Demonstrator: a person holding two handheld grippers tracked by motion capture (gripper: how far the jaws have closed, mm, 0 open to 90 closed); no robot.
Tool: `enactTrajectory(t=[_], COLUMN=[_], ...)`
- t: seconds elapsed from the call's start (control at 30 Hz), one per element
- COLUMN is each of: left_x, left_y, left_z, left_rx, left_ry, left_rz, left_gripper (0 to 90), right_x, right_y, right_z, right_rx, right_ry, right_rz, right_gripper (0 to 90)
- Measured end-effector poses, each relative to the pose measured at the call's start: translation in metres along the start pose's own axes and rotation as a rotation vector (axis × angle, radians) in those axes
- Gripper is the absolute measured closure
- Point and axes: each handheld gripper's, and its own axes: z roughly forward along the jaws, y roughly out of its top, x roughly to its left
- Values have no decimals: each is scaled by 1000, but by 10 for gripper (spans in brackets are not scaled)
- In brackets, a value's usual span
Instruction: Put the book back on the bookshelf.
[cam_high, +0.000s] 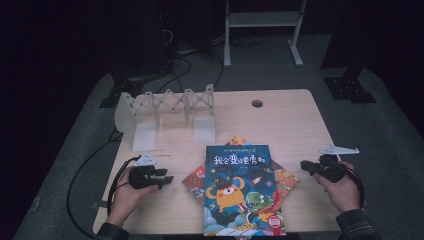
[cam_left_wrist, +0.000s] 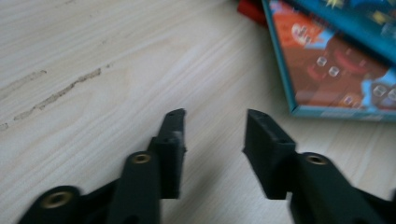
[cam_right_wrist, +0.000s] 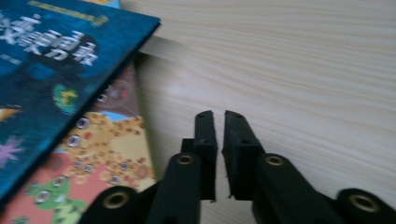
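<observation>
Stack of picture books at the near-middle of the wooden table (cam_high: 295, 125), between the 2 grippers and touching neither. Top book (cam_high: 243, 190) lying flat, blue cover with cartoon monsters and a white title, long axis running away from the person, near edge at the table's front edge. Beneath it, 2 or so more books turned askew, corners fanning out on both sides: orange-red cover (cam_left_wrist: 336, 70) showing toward the left, spotted orange one (cam_right_wrist: 107, 154) toward the right. Left gripper (cam_high: 167, 176) pointing right at the stack, jaws partly open with bare table between them, nothing held; askew corner just ahead and to the right of its tips. Right gripper (cam_high: 303, 165) pointing left, jaws almost shut and empty; spotted cover close beside its tips. Probably either hand equally near, each facing a long edge of the blue book. White folding rack (cam_high: 165, 117) standing empty at the far left, well apart from the books.
</observation>
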Motion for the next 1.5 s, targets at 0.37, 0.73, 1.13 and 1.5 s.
enactTrajectory(t=[0.37,0.73,1.13,1.5], left_x=[-4,-7,-8,-13], left_y=[16,35,49,55], left_z=[-7,2,14,22], left_rx=[-37,-29,-23,-26], left_ry=[-37,-72,-84,-103], left_rz=[-100,-111,-113,-99], left_gripper=[900,900,900,897], right_x=[14,29,44,52], right_y=[17,32,41,47], right_z=[7,29,53,67], right_rx=[-13,5,64,81], right_ry=[87,129,130,147], right_rz=[-10,-30,-51,-57], right_gripper=[894,894,895,895])
